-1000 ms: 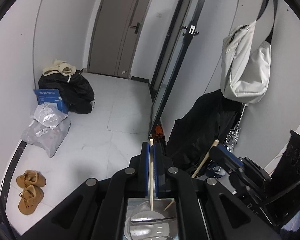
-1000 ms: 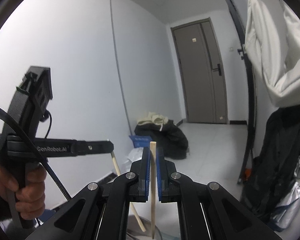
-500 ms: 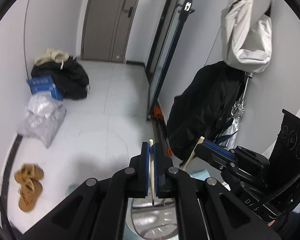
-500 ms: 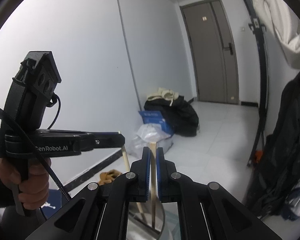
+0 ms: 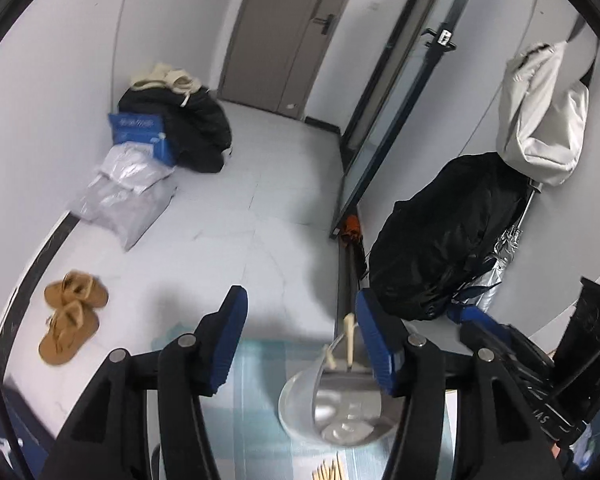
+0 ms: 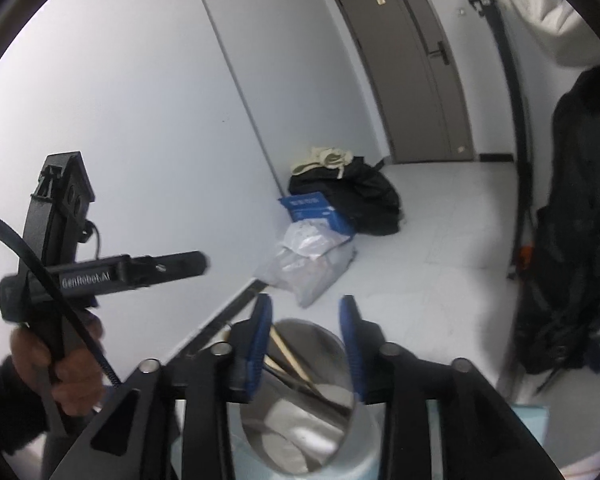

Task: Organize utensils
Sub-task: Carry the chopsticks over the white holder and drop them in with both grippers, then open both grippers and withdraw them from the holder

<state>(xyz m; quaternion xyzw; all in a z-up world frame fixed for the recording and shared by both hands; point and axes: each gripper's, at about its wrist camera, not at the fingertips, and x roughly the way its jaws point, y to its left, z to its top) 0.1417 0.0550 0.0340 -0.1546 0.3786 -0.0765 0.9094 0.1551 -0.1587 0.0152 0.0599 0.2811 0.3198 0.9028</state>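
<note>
Both grippers just opened, dropping 2 chopsticks (image 5: 349, 340) into cup (image 6: 300, 400).

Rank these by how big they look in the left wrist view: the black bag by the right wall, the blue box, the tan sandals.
1. Black bag, largest.
2. Blue box and pair of tan sandals look about alike; the sandals lie nearer the camera, so I won't rank them.

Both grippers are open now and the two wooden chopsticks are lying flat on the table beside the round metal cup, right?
Not quite. In the left wrist view, the two wooden chopsticks stand inside the round metal cup, leaning on its rim. Both the left gripper and right gripper are open.
</note>
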